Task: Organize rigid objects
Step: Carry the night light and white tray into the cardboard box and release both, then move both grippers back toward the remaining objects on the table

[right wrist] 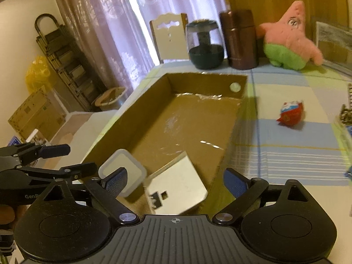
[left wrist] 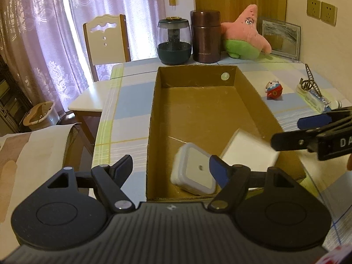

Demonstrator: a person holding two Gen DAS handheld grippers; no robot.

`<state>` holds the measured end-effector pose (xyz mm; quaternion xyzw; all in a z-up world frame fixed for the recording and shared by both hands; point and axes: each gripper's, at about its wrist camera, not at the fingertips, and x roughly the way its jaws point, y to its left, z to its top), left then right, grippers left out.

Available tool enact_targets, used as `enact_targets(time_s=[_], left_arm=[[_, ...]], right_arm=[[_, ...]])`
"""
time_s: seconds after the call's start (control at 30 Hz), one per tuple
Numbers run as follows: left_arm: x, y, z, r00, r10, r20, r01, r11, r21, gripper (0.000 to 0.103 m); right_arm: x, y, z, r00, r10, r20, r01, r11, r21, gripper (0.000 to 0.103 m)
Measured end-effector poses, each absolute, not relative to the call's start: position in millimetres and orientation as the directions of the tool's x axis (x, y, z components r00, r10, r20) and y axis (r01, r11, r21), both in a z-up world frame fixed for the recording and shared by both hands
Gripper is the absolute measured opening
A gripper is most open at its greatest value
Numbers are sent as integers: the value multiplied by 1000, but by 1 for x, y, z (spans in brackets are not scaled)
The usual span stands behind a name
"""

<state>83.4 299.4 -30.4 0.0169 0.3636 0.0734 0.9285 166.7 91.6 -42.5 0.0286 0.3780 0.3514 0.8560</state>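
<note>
An open cardboard box (left wrist: pixel 154 114) (right wrist: pixel 231 136) lies on the checked table. Inside its near end lie a small clear lidded container (left wrist: pixel 193 171) (right wrist: pixel 123 167) and a flat white box (left wrist: pixel 248 151) (right wrist: pixel 178 187). My left gripper (left wrist: pixel 171 167) is open and empty, just above the box's near end, its right finger in front of the container. My right gripper (right wrist: pixel 176 182) is open and empty over the white box; it also shows in the left wrist view (left wrist: pixel 292 132). A red egg-shaped toy (left wrist: pixel 274 90) (right wrist: pixel 290 112) lies on the table right of the box.
At the table's far edge stand a dark glass jar (left wrist: pixel 173 41) (right wrist: pixel 205 44), a brown flask (left wrist: pixel 205 36) (right wrist: pixel 241 39), a pink star plush (left wrist: pixel 246 33) (right wrist: pixel 290 37) and a picture frame (left wrist: pixel 281 37). A metal model and a plastic packet (left wrist: pixel 312 92) lie at the right. A chair (left wrist: pixel 105 44) stands left.
</note>
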Motion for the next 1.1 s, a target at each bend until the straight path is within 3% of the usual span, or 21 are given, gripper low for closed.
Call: enact_targets(time_s=[0.57, 0.8, 1.1], left_arm=[[60, 212, 10, 790, 30, -612, -49, 999, -14, 73], [59, 155, 20, 810, -80, -580, 36, 995, -88, 75], [67, 94, 16, 810, -133, -571, 105, 991, -81, 75]], right_arm=[[108, -23, -3, 677, 514, -527, -498, 847, 187, 91], [95, -84, -5, 729, 433, -530, -417, 895, 157, 91], [91, -161, -9, 781, 313, -540, -281, 949, 142, 91]])
